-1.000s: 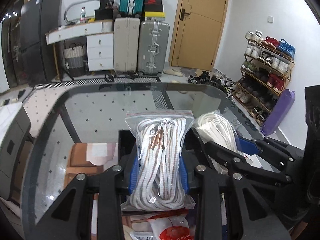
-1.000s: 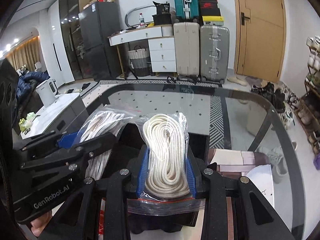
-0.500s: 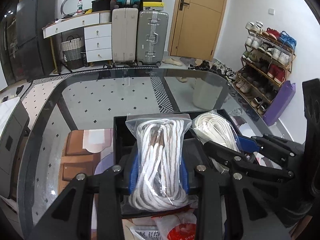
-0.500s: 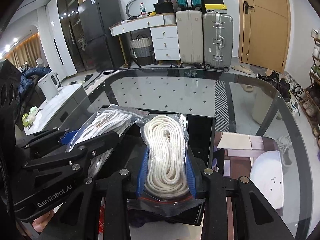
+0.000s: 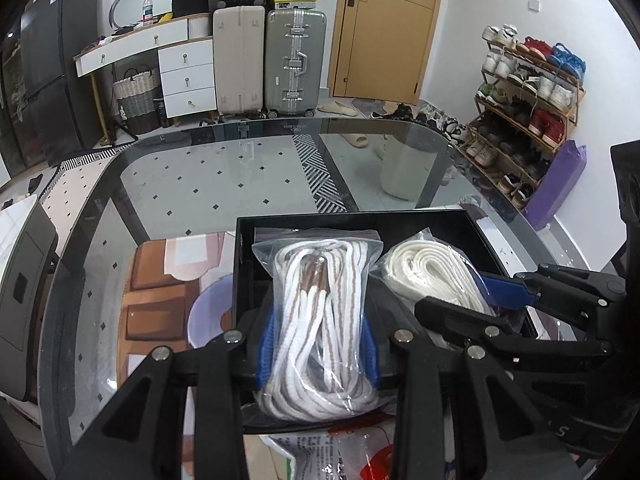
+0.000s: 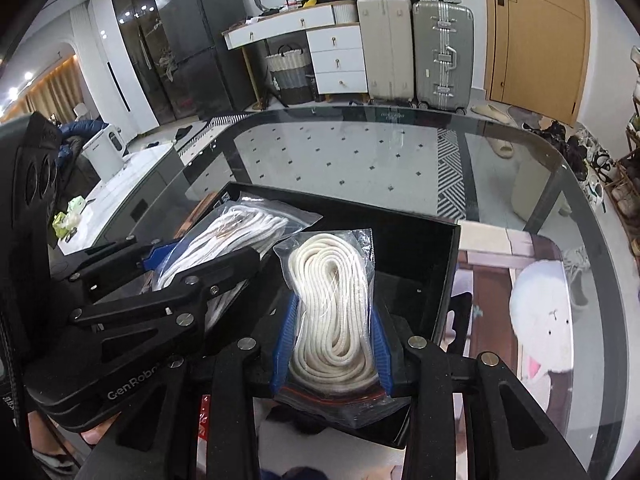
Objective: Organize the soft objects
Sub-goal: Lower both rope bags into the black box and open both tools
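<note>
Now both tongs grip bagged rope over black box (image 5: 360, 222).

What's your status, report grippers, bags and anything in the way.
Left gripper shut on striped-rope bag. Right gripper shut on cream-rope bag. Both bags over the black box on the glass table. Nothing in the way.
</note>
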`<state>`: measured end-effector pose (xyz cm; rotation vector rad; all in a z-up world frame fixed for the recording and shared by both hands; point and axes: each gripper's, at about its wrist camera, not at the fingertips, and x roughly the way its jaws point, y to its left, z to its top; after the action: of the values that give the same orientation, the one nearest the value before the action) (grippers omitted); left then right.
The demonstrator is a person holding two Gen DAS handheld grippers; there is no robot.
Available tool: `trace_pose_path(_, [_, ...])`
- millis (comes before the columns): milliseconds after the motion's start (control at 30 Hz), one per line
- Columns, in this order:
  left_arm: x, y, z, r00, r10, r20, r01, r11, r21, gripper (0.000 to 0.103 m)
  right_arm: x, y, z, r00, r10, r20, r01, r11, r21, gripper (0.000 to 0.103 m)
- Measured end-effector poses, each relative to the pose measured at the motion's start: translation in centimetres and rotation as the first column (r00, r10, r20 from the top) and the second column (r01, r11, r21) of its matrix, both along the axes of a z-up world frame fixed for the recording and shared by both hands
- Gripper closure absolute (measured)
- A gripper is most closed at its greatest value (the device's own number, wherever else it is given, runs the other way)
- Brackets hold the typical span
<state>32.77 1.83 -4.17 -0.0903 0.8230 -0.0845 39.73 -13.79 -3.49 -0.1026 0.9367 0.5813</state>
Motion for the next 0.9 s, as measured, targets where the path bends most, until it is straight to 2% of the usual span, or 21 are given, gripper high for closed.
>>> trace_pose_path(200, [-0.5,0.0,0.2,1.000,-0.005,-0.014,0.005,1.000,-0.004,0.068,-0.4,-0.4,0.1,1.000,0.004,0.015,-0.004,1.000,-0.001,0.069])
trace_pose_path(333, [-1.0,0.0,0.2,0.999,-0.009,-0.031,0.009,1.000,0.000,0.066,-1.0,-0.2,0.3,1.000,0.011,0.026,-0.011,1.000,-0.011,0.065])
trace_pose_path(433, [-1.7,0.4,0.5,1.000,-0.006,-0.014,0.006,1.000,-0.019,0.059,-1.3,-0.4,0.7,0.999,0.014,0.034,-0.014,1.000,-0.011,0.064])
trace_pose_path(467, [-1.9,0.5,0.7,1.000,-0.012,-0.007,0.012,0.999,-0.035,0.054,-1.5,-0.7,1.0,0.999,0.009,0.038,-0.009,1.000,-0.005,0.064])
trace_pose_path(500, [-2.1,0.7,0.9,1.000,-0.009,-0.002,0.009,0.999,-0.033,0.042,-1.6,-1.0,1.4,0.999,0.002,0.043,-0.002,1.000,0.002,0.062])
trace_pose_path(533, [-2.3,0.8,1.2,1.000,-0.008,0.006,0.008,0.999,-0.033,0.041,-1.8,-1.3,1.9,0.999,-0.003,0.051,0.002,1.000,0.013,0.055])
trace_pose_path(600, [-2.9,0.9,1.9,1.000,-0.012,0.020,0.013,0.999,-0.032,0.034,-2.4,-2.0,3.0,0.997,-0.009,0.074,0.006,0.999,0.035,0.048])
trace_pose_path(633, [-3.1,1.0,2.1,1.000,-0.013,0.026,0.014,0.999,-0.029,0.030,-2.7,-2.2,3.4,0.997,-0.002,0.079,-0.001,0.999,0.039,0.048])
trace_pose_path(700, [-4.1,1.3,3.0,0.999,-0.004,0.052,0.004,1.000,-0.005,0.016,-3.4,-2.7,4.1,0.996,0.008,0.092,-0.012,0.999,0.038,0.048])
trace_pose_path(767, [-5.2,1.5,3.7,0.998,-0.007,0.068,0.006,1.000,0.016,0.016,-3.9,-3.3,4.5,0.995,0.016,0.094,-0.020,0.999,0.038,0.048])
trace_pose_path(900, [-7.0,2.3,3.7,0.999,-0.020,0.043,0.019,1.000,0.020,0.016,-5.8,-3.9,4.2,0.995,0.051,0.086,-0.052,0.999,0.014,0.048])
